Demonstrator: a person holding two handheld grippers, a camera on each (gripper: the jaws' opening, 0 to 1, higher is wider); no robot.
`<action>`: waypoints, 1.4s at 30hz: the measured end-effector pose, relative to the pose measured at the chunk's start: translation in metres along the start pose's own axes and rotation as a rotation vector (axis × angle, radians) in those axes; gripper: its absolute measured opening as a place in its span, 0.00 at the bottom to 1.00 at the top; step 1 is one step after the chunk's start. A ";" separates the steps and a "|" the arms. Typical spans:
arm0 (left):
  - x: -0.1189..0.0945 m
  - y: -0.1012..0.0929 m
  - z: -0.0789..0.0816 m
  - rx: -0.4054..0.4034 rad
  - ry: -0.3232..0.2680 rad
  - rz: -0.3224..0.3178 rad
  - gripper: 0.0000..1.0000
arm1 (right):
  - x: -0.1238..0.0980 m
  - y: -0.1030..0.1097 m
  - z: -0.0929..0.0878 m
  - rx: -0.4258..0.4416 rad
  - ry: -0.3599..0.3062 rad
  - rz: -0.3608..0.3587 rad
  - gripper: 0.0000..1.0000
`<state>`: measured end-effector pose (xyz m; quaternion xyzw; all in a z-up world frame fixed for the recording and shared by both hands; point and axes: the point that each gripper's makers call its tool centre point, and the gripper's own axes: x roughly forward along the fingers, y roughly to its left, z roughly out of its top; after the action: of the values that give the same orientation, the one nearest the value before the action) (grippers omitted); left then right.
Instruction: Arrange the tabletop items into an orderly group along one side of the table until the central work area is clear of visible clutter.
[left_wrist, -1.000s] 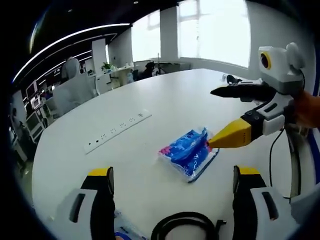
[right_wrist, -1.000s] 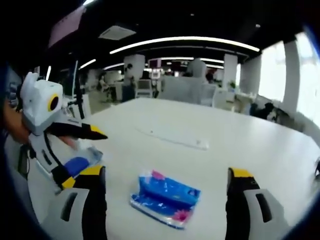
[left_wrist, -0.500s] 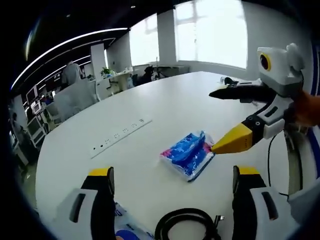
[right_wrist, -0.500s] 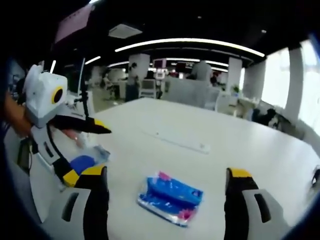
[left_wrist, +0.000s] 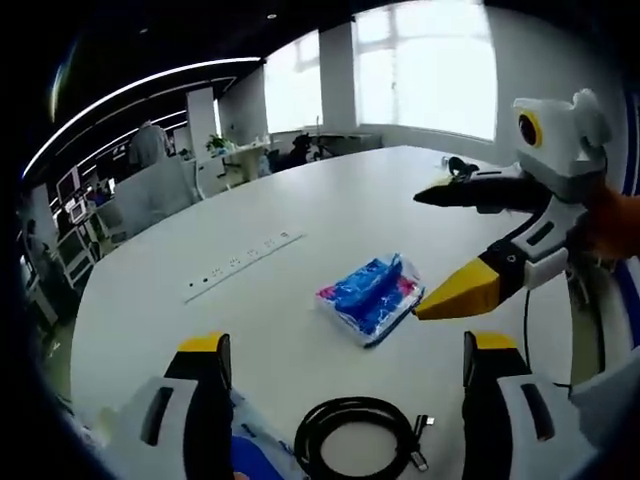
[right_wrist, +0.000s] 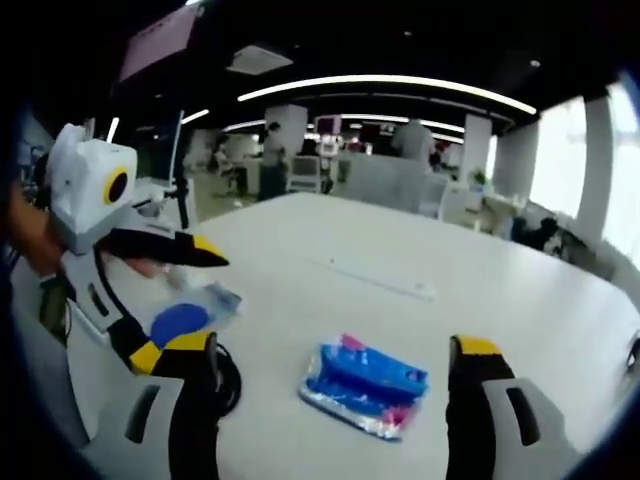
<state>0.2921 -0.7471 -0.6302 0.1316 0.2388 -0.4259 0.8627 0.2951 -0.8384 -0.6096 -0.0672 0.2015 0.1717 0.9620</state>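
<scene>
left gripper (left_wrist: 342, 385): jaws spread wide, nothing between them; hovers over the near edge of the tabletop. Also seen in right gripper view (right_wrist: 175, 305), entering from the left, jaws parted, empty.
right gripper (right_wrist: 332, 395): jaws wide apart, holding nothing; above the tabletop, pointing at the tissue pack. Also in left gripper view (left_wrist: 425, 250), coming in from the right, upper jaw raised over the pack, yellow lower jaw tip just beside the pack's right end; cannot tell if it touches.
tissue pack (left_wrist: 367, 296): blue plastic with pink marks, lying flat, mid-tabletop, between the two grippers. In right gripper view (right_wrist: 365, 385) it sits between that gripper's jaws, further out, not gripped.
black cable (left_wrist: 352, 445): coiled loop with a plug end, flat on the tabletop near the near edge, between the left gripper's jaws but below them, not held. Part of the coil shows in right gripper view (right_wrist: 226, 378) beside the left jaw.
blue-and-clear packet (right_wrist: 192, 314): flat on the tabletop under the left gripper, near the tabletop's edge; a sliver shows in left gripper view (left_wrist: 250, 458) by its left jaw.
power strip (left_wrist: 243, 264): white, long, flat, toward the far side of the tabletop, well apart from the pack.
tabletop (left_wrist: 330, 200): white, rounded edge.
small dark object (left_wrist: 461, 164): far edge of tabletop, too small to tell.
</scene>
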 end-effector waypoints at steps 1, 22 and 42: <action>-0.001 0.000 -0.001 -0.005 -0.003 0.004 0.95 | -0.001 0.001 0.000 0.000 -0.001 0.001 0.93; -0.027 -0.001 -0.023 -0.068 -0.033 0.061 0.92 | -0.009 0.029 -0.008 -0.036 -0.003 0.041 0.87; -0.046 0.003 -0.053 -0.101 -0.023 0.098 0.89 | -0.010 0.048 -0.019 -0.039 0.010 0.064 0.79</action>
<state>0.2543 -0.6916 -0.6506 0.0947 0.2433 -0.3719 0.8908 0.2625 -0.8008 -0.6258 -0.0804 0.2048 0.2059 0.9535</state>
